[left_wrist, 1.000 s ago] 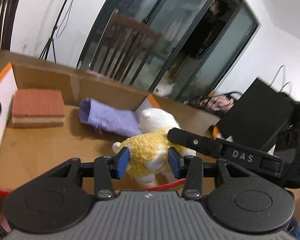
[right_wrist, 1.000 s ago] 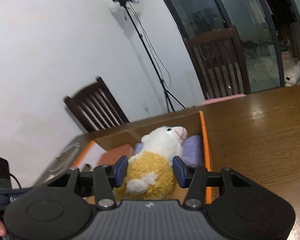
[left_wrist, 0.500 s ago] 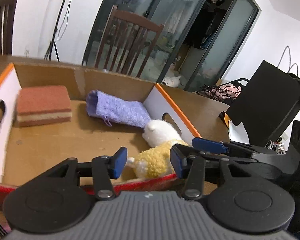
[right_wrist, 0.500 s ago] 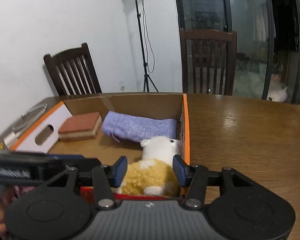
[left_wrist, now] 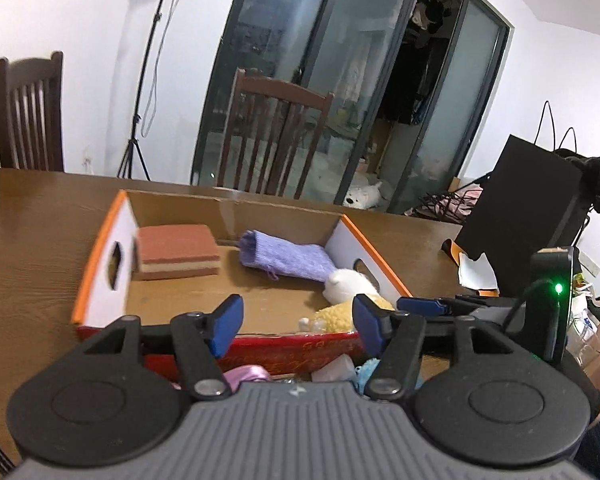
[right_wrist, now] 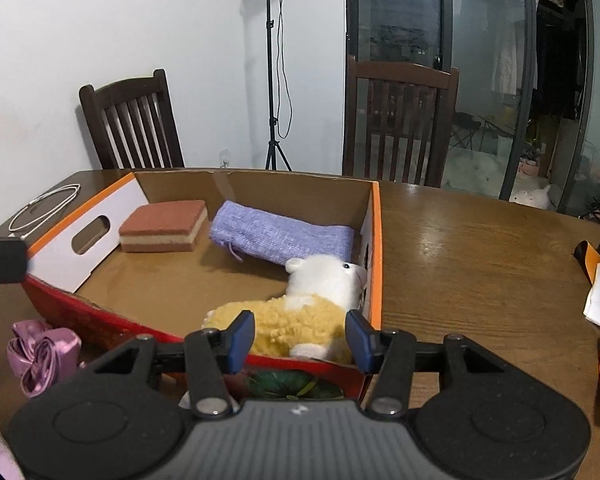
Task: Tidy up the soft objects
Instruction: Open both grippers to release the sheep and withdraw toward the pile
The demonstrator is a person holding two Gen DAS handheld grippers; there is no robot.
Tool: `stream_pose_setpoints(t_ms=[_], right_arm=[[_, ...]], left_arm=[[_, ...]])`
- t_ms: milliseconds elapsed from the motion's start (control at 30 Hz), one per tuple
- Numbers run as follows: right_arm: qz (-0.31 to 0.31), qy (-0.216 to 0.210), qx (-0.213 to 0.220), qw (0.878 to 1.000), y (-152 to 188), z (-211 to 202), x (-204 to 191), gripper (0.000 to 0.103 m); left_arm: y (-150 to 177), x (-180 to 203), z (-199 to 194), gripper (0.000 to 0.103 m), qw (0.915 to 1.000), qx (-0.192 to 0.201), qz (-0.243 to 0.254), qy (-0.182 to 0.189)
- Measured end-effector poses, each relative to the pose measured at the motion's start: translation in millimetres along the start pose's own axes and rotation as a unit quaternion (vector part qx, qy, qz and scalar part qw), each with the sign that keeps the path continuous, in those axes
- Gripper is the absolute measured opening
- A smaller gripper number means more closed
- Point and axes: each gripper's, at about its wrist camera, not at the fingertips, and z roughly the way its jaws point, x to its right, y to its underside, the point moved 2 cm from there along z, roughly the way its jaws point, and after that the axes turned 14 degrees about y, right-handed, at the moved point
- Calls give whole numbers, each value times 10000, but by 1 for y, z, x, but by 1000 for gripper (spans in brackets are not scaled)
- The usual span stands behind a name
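An open cardboard box [left_wrist: 100, 256] [right_wrist: 376, 256] holds a brown layered sponge [left_wrist: 176, 250] [right_wrist: 162, 224], a rolled purple cloth [left_wrist: 284, 258] [right_wrist: 280, 236] and a yellow-and-white plush sheep [left_wrist: 346, 284] [right_wrist: 300, 320]. The sheep lies in the near right corner. My right gripper [right_wrist: 300, 342] reaches over the near wall, its blue pads against the sheep's body on both sides. In the left wrist view its fingers [left_wrist: 420, 305] come in from the right. My left gripper [left_wrist: 298, 326] hangs before the near wall, jaws opening, nothing between them.
A purple satin bow [right_wrist: 40, 356] and a pale blue fluffy thing [left_wrist: 366, 370] lie on the wooden table in front of the box. A white cable [right_wrist: 46, 208] lies at the left, a black bag [left_wrist: 520, 224] at the right. Chairs stand behind the table.
The sheep went from the air down into the box's near right corner. My left gripper let go of it, widened and drew back from the box. The right gripper stayed around it.
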Motion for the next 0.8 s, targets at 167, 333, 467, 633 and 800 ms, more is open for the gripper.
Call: stream_pose_setpoints(t_ms=[167,333,467,633,800], right_arm=[[287,-146,477,9983,-9,-50,17,55],[336,-341,1014,9937,-3,-121,27,69],[267,-418,1299,9903,23,-170,30,75],[176,-631,1486,9867,74,-216,22,81],[231,-825,1539,9844,126,-248,10,82]], left_arm=[[5,18,-34,71,9973,192,498,-505],[20,42,-72,81,9927,499,877,-657],[44,54,-109,87,9916,792,877,-528],[89,65,-141,91,9911,816,841,-635],[135,69,-172,94,9930,728,626,-687]])
